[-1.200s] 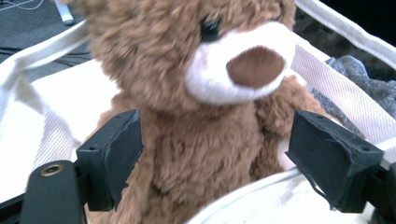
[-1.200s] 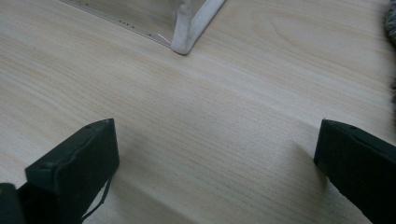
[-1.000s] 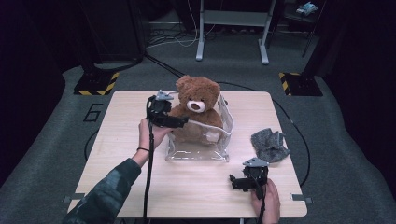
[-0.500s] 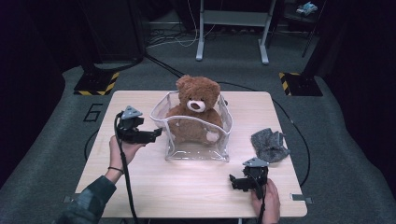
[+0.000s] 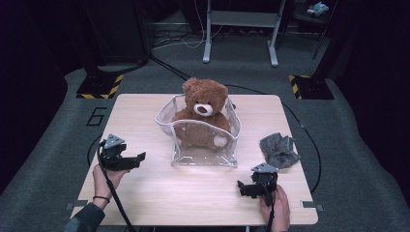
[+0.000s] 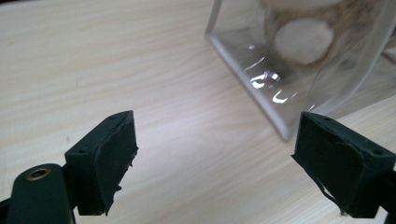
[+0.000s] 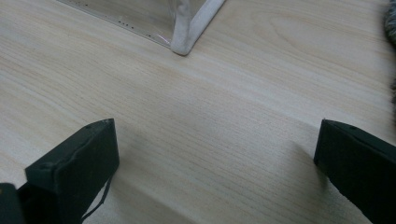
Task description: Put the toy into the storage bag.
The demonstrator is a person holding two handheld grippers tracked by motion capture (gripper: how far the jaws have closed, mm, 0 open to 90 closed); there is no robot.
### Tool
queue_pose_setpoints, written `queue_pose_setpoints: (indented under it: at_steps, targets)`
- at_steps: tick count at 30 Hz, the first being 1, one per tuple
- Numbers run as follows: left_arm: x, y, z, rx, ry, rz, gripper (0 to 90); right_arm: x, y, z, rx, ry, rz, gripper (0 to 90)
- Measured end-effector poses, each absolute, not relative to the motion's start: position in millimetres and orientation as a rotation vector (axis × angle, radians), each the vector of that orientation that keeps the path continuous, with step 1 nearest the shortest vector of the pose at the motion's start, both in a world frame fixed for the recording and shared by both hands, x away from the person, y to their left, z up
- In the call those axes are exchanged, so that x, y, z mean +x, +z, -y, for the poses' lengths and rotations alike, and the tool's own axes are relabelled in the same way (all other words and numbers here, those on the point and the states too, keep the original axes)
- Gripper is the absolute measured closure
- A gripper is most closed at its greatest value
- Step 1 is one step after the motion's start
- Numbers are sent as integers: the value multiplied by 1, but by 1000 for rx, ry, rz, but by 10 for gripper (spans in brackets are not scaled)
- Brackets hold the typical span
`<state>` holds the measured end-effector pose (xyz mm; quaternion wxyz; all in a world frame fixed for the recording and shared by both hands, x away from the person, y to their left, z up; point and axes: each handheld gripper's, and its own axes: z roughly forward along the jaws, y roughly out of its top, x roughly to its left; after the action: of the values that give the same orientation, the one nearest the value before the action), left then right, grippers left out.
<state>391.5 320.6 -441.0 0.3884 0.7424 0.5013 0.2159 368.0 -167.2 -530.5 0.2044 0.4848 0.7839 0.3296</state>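
A brown teddy bear (image 5: pixel 201 116) sits upright inside a clear plastic bag (image 5: pixel 205 152) with a white rim at the middle of the table. My left gripper (image 5: pixel 140 157) is open over the table's front left, well apart from the bag and pointing toward it. Between the wide jaws of my left gripper (image 6: pixel 215 163), only bare wood lies; the bag's lower corner (image 6: pixel 275 107) and the bear's pale foot pad (image 6: pixel 303 39) are ahead. My right gripper (image 5: pixel 240 187) rests open near the front edge. Its view has the right gripper (image 7: pixel 215 163) empty, with the bag's white-edged corner (image 7: pixel 191 28) beyond.
A crumpled grey cloth (image 5: pixel 278 150) lies at the right of the wooden table (image 5: pixel 145 111), and its edge (image 7: pixel 391 14) touches the right gripper view. Cables trail off both grippers toward the person. Dark floor and stand legs surround the table.
My left gripper has drawn back from the bag's left rim, down and to the left toward the person, with nothing in it. The right gripper has stayed still.
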Motion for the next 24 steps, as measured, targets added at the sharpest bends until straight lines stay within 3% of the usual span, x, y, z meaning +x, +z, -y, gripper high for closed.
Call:
queue_pose_setpoints:
  at_steps: [24]
  targets:
    - [369, -523, -378, 1875, 620, -1448, 109, 368, -531, 166, 1363, 921, -2176, 0]
